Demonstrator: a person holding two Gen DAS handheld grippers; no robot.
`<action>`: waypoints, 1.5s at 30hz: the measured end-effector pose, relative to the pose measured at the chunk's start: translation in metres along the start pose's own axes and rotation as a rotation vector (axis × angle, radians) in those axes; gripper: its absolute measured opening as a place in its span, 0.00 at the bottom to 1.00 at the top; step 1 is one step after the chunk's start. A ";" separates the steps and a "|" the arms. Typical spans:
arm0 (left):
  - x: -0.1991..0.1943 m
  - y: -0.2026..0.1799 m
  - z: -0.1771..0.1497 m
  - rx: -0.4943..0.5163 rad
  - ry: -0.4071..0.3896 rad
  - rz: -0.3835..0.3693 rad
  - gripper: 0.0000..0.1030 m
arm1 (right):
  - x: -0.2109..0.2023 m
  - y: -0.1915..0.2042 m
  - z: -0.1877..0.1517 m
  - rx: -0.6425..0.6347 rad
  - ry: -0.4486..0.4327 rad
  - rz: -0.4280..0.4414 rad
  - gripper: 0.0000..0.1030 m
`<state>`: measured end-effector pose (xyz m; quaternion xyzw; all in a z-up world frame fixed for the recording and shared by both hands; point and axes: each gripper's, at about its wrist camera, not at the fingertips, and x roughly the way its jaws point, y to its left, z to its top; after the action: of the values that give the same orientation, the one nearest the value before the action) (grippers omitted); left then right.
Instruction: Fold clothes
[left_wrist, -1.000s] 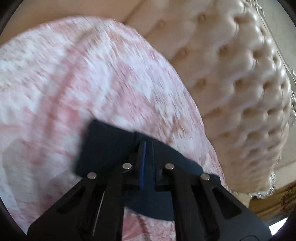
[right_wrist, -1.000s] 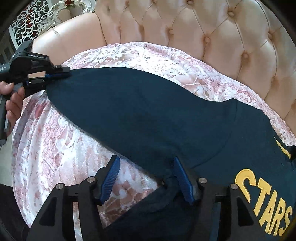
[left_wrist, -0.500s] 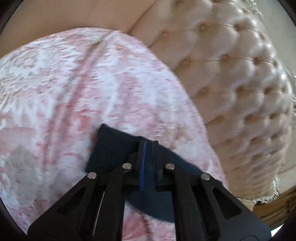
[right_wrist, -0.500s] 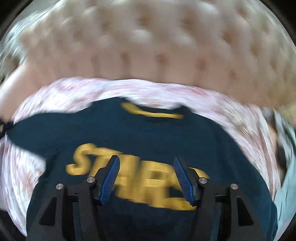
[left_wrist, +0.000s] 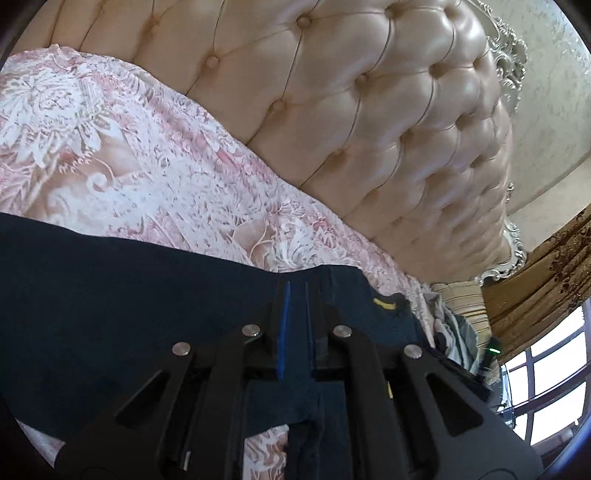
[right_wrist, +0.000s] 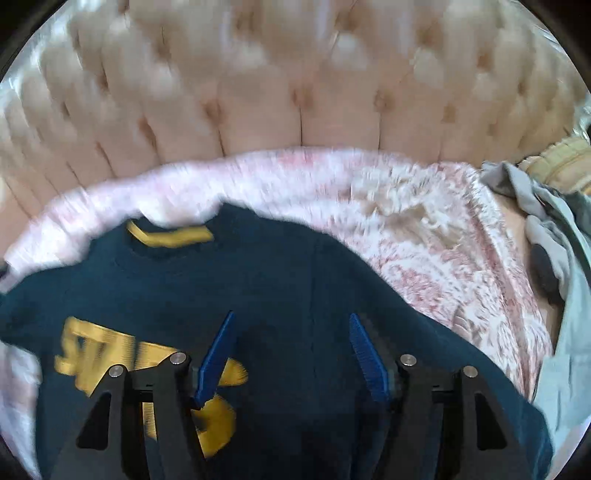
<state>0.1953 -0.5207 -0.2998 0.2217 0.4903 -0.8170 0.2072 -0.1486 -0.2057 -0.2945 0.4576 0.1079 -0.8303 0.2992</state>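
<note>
Navy shirt (right_wrist: 295, 280) (yellow lettering) pinched in left gripper (left_wrist: 295, 295)

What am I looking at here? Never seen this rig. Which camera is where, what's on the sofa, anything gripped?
No robot: a person holds a two-finger gripper in each hand, each with a fisheye camera looking along its fingers. In the left wrist view, the left gripper pinches navy fabric of the shirt; its jaws are opening slightly. In the right wrist view, blurred by motion, the right gripper is above the same shirt, jaws apart and opening, gripping nothing. The shirt, with yellow lettering, lies on a pink cover over a tufted sofa. Grey clothes lie at the right.
</note>
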 end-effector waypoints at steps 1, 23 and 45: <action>0.004 -0.010 -0.004 0.037 0.013 -0.010 0.11 | -0.012 -0.004 -0.006 0.012 -0.003 0.019 0.63; 0.107 -0.170 -0.179 0.337 0.381 0.147 0.22 | -0.083 -0.285 -0.089 0.147 0.301 0.072 0.63; 0.103 -0.166 -0.173 0.314 0.381 0.148 0.23 | -0.073 -0.243 -0.075 -0.241 0.425 -0.208 0.13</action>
<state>0.0466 -0.3070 -0.3130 0.4365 0.3700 -0.8092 0.1335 -0.2116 0.0510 -0.2993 0.5691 0.3129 -0.7230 0.2355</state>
